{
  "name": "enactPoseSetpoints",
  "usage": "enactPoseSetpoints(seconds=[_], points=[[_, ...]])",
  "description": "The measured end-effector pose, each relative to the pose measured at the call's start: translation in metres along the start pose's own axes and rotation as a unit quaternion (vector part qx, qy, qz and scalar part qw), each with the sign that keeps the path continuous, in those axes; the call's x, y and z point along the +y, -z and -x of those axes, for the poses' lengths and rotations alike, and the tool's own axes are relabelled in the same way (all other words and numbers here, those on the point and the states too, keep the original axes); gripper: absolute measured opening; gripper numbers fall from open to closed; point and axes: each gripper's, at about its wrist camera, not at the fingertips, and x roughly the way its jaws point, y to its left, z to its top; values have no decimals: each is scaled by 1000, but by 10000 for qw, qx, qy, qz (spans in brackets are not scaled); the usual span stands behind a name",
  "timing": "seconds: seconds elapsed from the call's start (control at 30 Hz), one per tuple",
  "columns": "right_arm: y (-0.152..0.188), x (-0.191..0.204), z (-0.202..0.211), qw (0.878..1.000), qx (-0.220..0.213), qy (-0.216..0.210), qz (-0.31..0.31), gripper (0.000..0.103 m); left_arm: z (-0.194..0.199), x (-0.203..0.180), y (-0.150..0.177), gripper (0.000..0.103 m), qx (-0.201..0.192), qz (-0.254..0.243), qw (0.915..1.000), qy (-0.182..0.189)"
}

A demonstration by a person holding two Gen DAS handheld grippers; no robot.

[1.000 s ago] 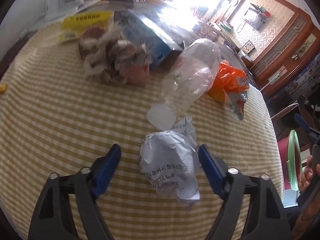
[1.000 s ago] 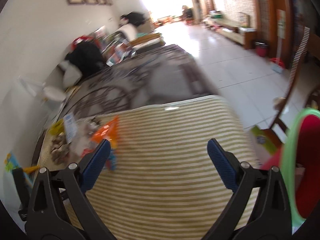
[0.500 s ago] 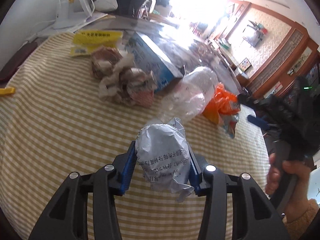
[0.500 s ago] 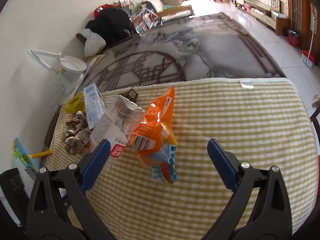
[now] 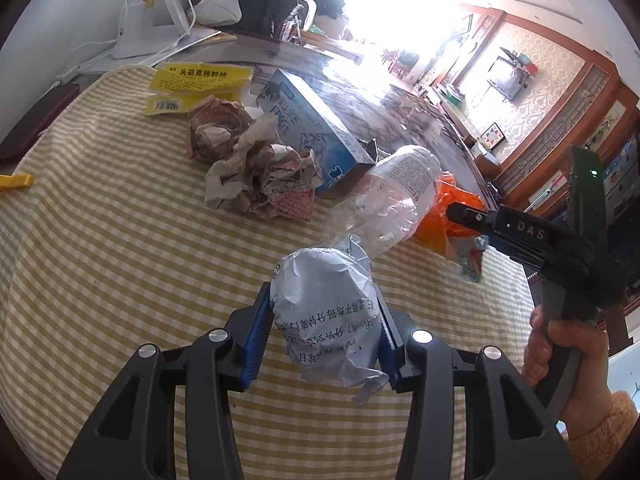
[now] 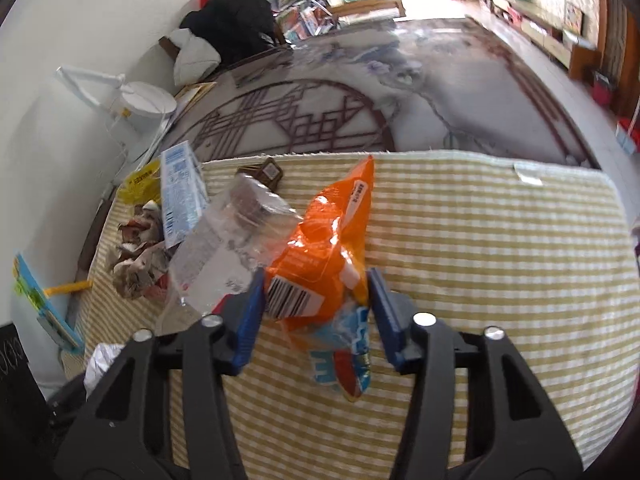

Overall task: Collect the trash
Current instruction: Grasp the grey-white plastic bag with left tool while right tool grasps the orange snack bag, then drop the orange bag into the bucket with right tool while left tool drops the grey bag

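My left gripper (image 5: 322,322) is shut on a crumpled white paper ball (image 5: 326,312) with printed text, held just above the checked tablecloth (image 5: 100,260). My right gripper (image 6: 316,308) has its blue pads against both sides of an orange snack bag (image 6: 324,264) lying on the cloth. The right gripper also shows in the left wrist view (image 5: 460,214), at the orange bag (image 5: 436,216). A crushed clear plastic bottle (image 5: 388,200) lies beside the bag, also in the right wrist view (image 6: 224,248).
Crumpled brown wrappers (image 5: 256,168), a blue carton (image 5: 308,128) and a yellow packet (image 5: 196,84) lie at the far side of the cloth. A white desk lamp (image 5: 140,28) stands behind. A yellow clip (image 5: 14,182) lies at the left edge.
My left gripper closed on the paper ball and lifted it slightly. My right gripper swung over to the table, moved onto the orange bag and closed around it.
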Motion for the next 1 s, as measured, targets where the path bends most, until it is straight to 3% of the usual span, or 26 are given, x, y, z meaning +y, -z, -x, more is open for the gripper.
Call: enactPoseSetpoints(seconds=[0.43, 1.0], points=[[21, 23, 48, 9977, -282, -36, 618, 45, 8, -1, -1, 44, -253, -1, 9997, -33], [52, -12, 122, 9962, -754, -101, 416, 44, 39, -30, 7, 44, -795, -648, 9941, -368]])
